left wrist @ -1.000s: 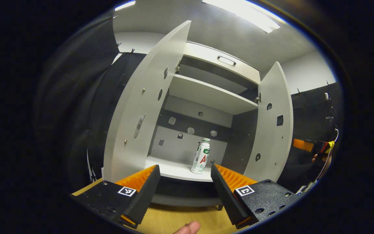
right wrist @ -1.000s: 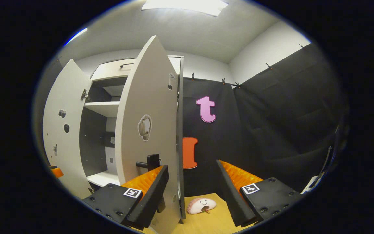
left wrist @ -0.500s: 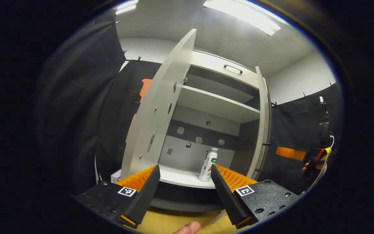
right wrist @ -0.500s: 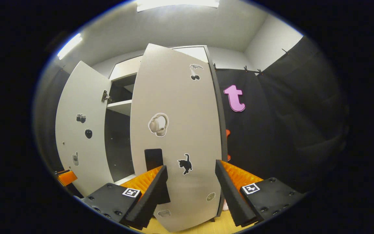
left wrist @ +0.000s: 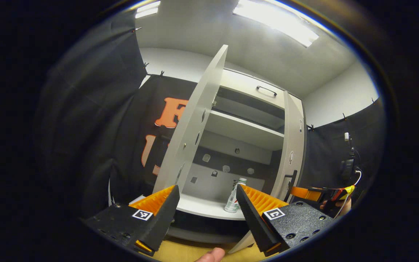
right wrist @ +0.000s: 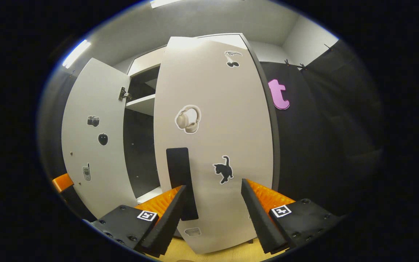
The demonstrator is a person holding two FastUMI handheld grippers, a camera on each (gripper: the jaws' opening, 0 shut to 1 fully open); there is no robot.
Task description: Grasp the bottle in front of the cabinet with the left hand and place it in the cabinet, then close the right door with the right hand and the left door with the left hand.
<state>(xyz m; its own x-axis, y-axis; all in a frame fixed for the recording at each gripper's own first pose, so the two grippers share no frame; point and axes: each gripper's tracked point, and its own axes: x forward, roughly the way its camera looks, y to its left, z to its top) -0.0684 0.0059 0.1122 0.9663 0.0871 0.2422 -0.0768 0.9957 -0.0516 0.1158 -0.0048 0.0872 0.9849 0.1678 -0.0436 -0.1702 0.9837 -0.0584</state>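
Left gripper view: your left claw (left wrist: 206, 203) stands wide open and holds nothing, a fingertip (left wrist: 210, 254) of yours showing below it. Ahead is the one cabinet (left wrist: 247, 109) with two doors. The one bottle (left wrist: 234, 196) stands upright on the cabinet's lower shelf (left wrist: 202, 205), near the front edge, partly hidden behind the claw's right finger. A second shelf (left wrist: 244, 129) sits higher up. The left door (left wrist: 195, 123) is swung out wide; the right door (left wrist: 291, 153) is nearly edge-on to you. Your right claw (left wrist: 306, 193) shows beyond it, close to the door's handle.

In the right gripper view, your right claw (right wrist: 213, 203) is wide open and grips nothing, with the right door's (right wrist: 216, 127) outer face just in front. That face carries one black handle (right wrist: 180, 174) and several stickers. The left door (right wrist: 93, 138) hangs open, and a dark gap remains between the two doors.
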